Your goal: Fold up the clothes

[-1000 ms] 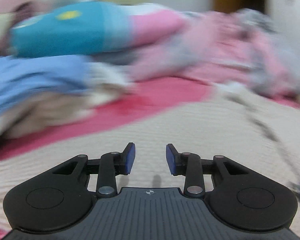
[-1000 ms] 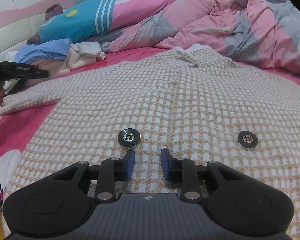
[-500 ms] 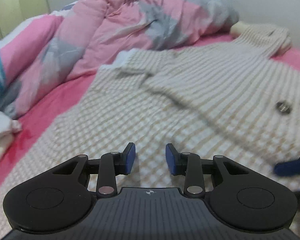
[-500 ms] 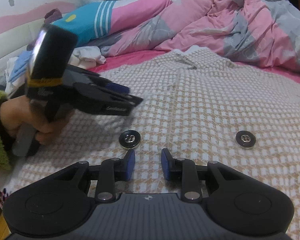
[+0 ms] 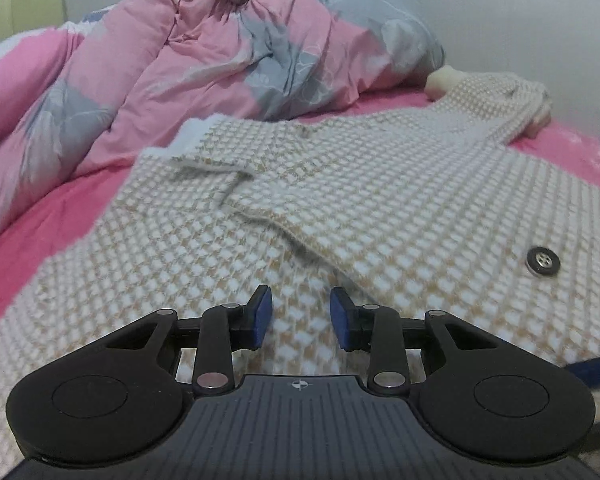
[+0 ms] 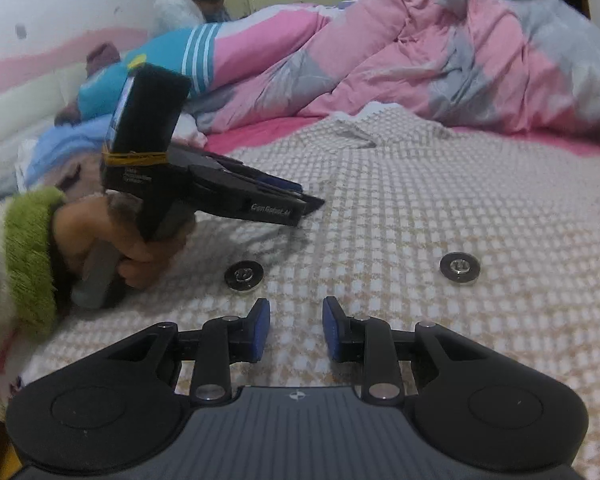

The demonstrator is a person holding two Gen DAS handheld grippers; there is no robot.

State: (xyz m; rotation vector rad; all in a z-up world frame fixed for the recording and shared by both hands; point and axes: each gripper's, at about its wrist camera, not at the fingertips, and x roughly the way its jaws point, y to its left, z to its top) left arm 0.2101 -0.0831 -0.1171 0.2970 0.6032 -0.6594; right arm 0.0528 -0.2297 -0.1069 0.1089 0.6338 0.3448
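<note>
Swung round from the heap of clothes at the bedside, the left gripper (image 5: 300, 316) now hovers low over the checked cardigan (image 5: 380, 208), which lies spread flat, front up, on the pink bed sheet (image 5: 52, 216). Its blue pads stand apart with nothing between them. The right gripper (image 6: 296, 326) hangs just short of a dark button (image 6: 244, 275), likewise parted and empty.

Folding looks barely begun: both tools are placed over the lower front but neither has cloth. Next, I judge, each must drop onto an edge or hem and pinch the thick knit.

From the right wrist, the left hand (image 6: 140, 248) and its tool show from the side, above the garment's left half, with a second button (image 6: 459, 267) beyond. Only the left wrist shows the far sleeve (image 5: 512, 100) and cream cuff reaching toward the rumpled pink-and-grey duvet (image 5: 228, 52).
</note>
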